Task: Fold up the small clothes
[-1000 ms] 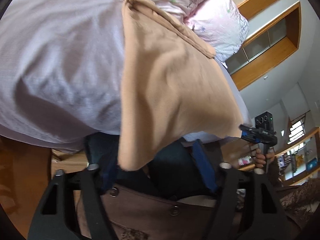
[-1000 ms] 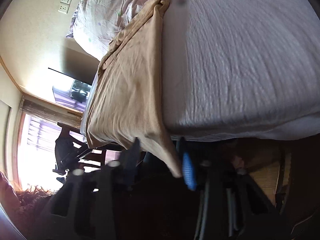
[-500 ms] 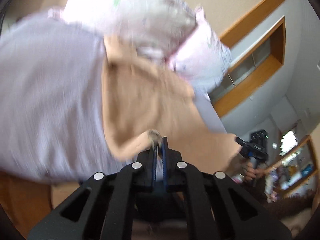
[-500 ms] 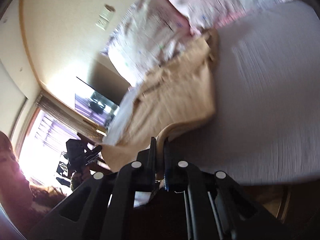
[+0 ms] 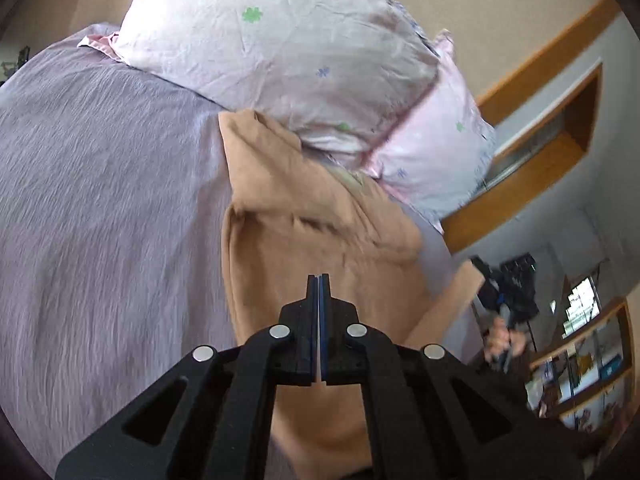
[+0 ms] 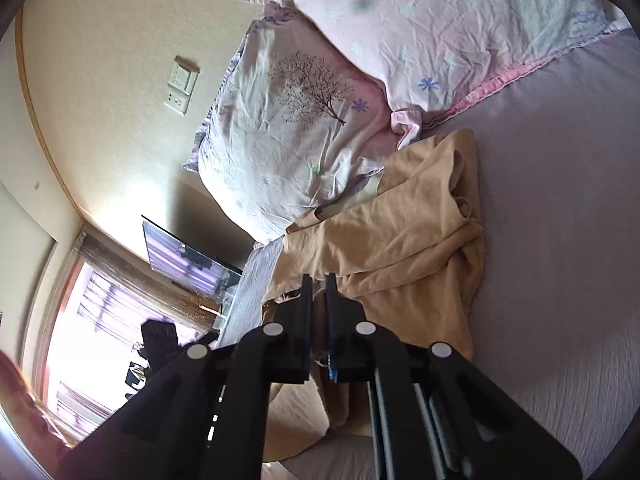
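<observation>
A tan garment (image 5: 304,240) lies on the lilac bed sheet (image 5: 100,200), its far end against the pillows. My left gripper (image 5: 319,280) is shut on the garment's near edge, and the cloth hangs below the jaws. In the right wrist view the same garment (image 6: 400,240) is rumpled and partly doubled over. My right gripper (image 6: 316,280) is shut on its other near corner, with tan cloth pinched between the jaws. The right gripper also shows at the far right of the left wrist view (image 5: 486,270), holding that corner up.
Two floral pillows (image 5: 280,40) (image 6: 304,120) lie at the head of the bed. A beige wall with a switch plate (image 6: 180,88) stands behind. A bright window (image 6: 92,320) and a screen (image 6: 188,264) are at the left. Wooden shelves (image 5: 580,360) are at the right.
Both grippers have closed on the garment's near corners and carried them up over the bed toward the pillows. The garment hung over the bed edge before; now it is doubled over on the sheet.
</observation>
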A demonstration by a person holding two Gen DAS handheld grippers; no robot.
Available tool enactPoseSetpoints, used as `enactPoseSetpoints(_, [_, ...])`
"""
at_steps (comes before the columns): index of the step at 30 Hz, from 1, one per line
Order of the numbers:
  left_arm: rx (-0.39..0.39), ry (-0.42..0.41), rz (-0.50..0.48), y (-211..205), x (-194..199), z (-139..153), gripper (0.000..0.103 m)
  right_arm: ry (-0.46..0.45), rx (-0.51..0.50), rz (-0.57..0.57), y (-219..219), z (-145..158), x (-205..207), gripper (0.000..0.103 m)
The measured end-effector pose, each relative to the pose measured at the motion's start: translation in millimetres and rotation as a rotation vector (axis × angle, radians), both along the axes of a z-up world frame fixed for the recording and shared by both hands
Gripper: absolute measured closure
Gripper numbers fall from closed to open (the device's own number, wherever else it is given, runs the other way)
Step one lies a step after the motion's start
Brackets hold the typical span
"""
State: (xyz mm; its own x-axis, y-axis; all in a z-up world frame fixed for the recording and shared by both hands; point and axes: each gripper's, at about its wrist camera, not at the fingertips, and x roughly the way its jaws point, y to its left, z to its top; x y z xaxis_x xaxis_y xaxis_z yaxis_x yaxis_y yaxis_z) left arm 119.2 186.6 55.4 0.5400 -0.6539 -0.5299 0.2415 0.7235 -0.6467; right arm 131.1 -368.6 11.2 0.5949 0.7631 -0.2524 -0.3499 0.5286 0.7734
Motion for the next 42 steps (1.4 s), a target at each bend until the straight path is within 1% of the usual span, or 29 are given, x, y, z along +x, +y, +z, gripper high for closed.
enactPoseSetpoints(2, [0.005,0.03,0.018,9,-30,-11,0.068,-0.014,0.016,-0.003,-2,-1,-9,0.097])
enactPoseSetpoints(3, [0.024,0.047,0.023,11,-41,-17,0.04,-0.017,0.01,-0.003,-2,-1,-11,0.097])
enactPoseSetpoints(4, [0.058,0.063,0.029,10,-51,-23,0.032,-0.018,0.005,-0.005,-2,0,-12,0.097])
enactPoseSetpoints(5, [0.098,0.077,0.025,7,-64,-28,0.032,-0.016,0.005,-0.004,-2,0,-11,0.097])
enactPoseSetpoints(6, [0.109,0.083,0.005,4,-75,-31,0.032,-0.014,0.004,-0.005,-1,0,-11,0.097])
enactPoseSetpoints(8, [0.101,0.091,-0.066,-10,-95,-36,0.033,-0.012,-0.003,-0.008,0,1,-10,0.097])
enactPoseSetpoints(11, [0.132,0.116,-0.193,-39,-125,-54,0.033,-0.021,-0.003,0.001,3,3,-13,0.097])
enactPoseSetpoints(13, [0.117,0.165,-0.243,-51,-138,-76,0.033,-0.024,-0.009,0.002,5,4,-14,0.097])
enactPoseSetpoints(14, [0.112,0.187,-0.242,-55,-137,-84,0.033,-0.025,-0.01,0.005,6,5,-15,0.097])
enactPoseSetpoints(16, [0.068,0.222,-0.236,-55,-134,-99,0.033,-0.031,-0.015,0.007,6,8,-18,0.097])
enactPoseSetpoints(17, [0.011,0.23,-0.237,-54,-131,-104,0.033,-0.035,-0.021,0.006,7,10,-20,0.097])
enactPoseSetpoints(18, [-0.022,0.23,-0.233,-55,-126,-106,0.035,-0.038,-0.024,0.006,7,11,-21,0.097])
enactPoseSetpoints(20, [-0.107,0.241,-0.228,-54,-116,-112,0.047,-0.042,-0.028,0.004,6,12,-24,0.097])
enactPoseSetpoints(21, [-0.133,0.251,-0.231,-55,-112,-115,0.065,-0.043,-0.03,0.001,5,12,-26,0.097])
enactPoseSetpoints(22, [-0.143,0.269,-0.233,-57,-109,-119,0.091,-0.042,-0.029,-0.001,4,11,-27,0.097])
enactPoseSetpoints(23, [-0.141,0.291,-0.235,-60,-104,-123,0.099,-0.04,-0.028,-0.004,3,10,-27,0.097])
enactPoseSetpoints(25, [-0.153,0.315,-0.221,-62,-99,-127,0.099,-0.036,-0.025,-0.012,0,9,-28,0.097])
enactPoseSetpoints(26, [-0.175,0.227,-0.195,-62,-98,-124,0.099,-0.035,-0.021,-0.016,-2,8,-29,0.097])
enactPoseSetpoints(28, [-0.202,0.173,-0.183,-57,-98,-109,0.099,-0.043,-0.014,-0.029,-5,10,-30,0.098])
enactPoseSetpoints(31, [-0.208,0.051,-0.128,-42,-89,-68,0.099,-0.087,0.013,-0.052,-13,23,-28,0.101])
enactPoseSetpoints(32, [-0.195,-0.003,-0.103,-35,-78,-49,0.099,-0.1,0.016,-0.06,-15,28,-25,0.101])
enactPoseSetpoints(34, [-0.171,-0.07,-0.067,-24,-53,-24,0.099,-0.126,0.002,-0.097,-18,39,-12,0.103])
enactPoseSetpoints(35, [-0.159,-0.097,-0.056,-20,-32,-11,0.099,-0.13,-0.004,-0.103,-18,41,-4,0.103])
enactPoseSetpoints(37, [-0.129,-0.106,-0.031,-19,4,2,0.099,-0.086,-0.059,-0.094,-12,39,11,0.103])
enactPoseSetpoints(38, [-0.15,-0.083,-0.032,-19,21,3,0.1,-0.055,-0.077,-0.066,-10,34,13,0.103])
enactPoseSetpoints(39, [-0.162,-0.066,-0.041,-21,30,3,0.099,-0.007,-0.107,-0.033,-5,26,12,0.095])
enactPoseSetpoints(40, [-0.153,-0.066,-0.061,-26,36,2,0.099,0.058,-0.159,-0.011,-2,16,6,0.079])
enactPoseSetpoints(41, [-0.135,-0.072,-0.072,-30,37,1,0.099,0.092,-0.178,-0.009,-3,10,1,0.065])
enactPoseSetpoints(42, [-0.122,-0.072,-0.084,-31,38,-2,0.1,0.127,-0.179,-0.015,-6,2,-6,0.047])
